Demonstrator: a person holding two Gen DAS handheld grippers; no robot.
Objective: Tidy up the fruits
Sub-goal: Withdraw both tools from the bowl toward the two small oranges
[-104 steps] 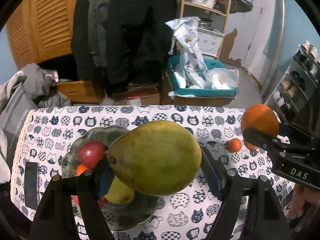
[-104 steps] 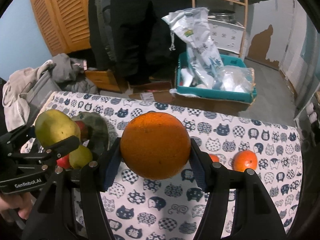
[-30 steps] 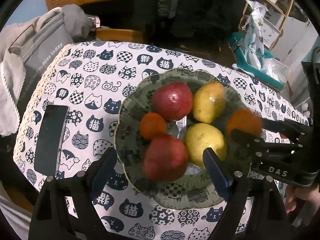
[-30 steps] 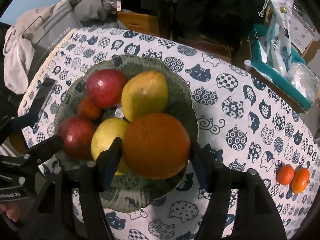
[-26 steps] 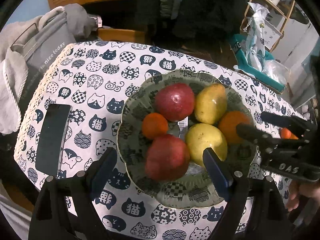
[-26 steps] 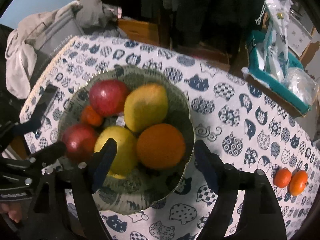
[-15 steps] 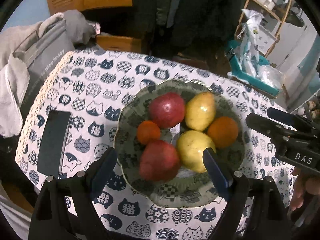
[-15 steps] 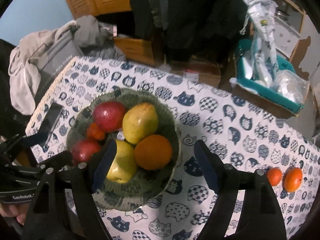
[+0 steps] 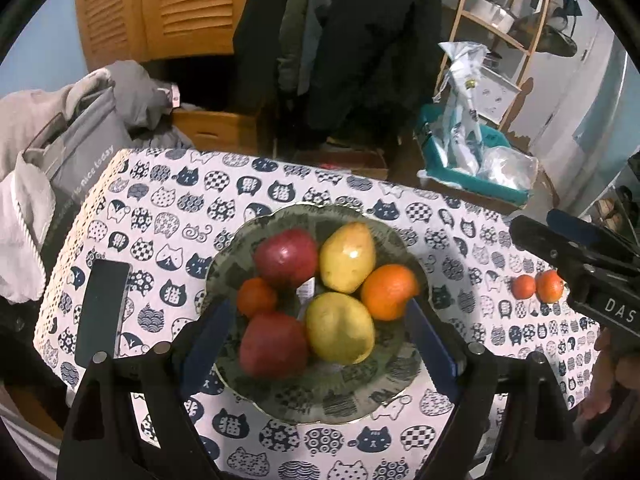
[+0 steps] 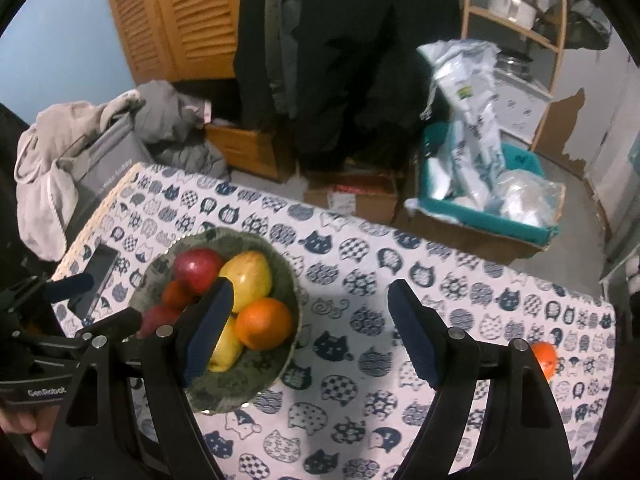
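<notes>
Both hand-held grippers — left (image 9: 320, 336), right (image 10: 310, 330) — gape empty above the fruit bowl (image 9: 320, 396).

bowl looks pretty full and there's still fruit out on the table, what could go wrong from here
1. The bowl already holds six fruits packed together; the big orange sits near the rim, so adding more could nudge it out.
2. The two small oranges lie loose near the table's far edge and could roll off if the right gripper bumps them.
3. The phone lies close beside the bowl, so the left gripper could knock it.
</notes>
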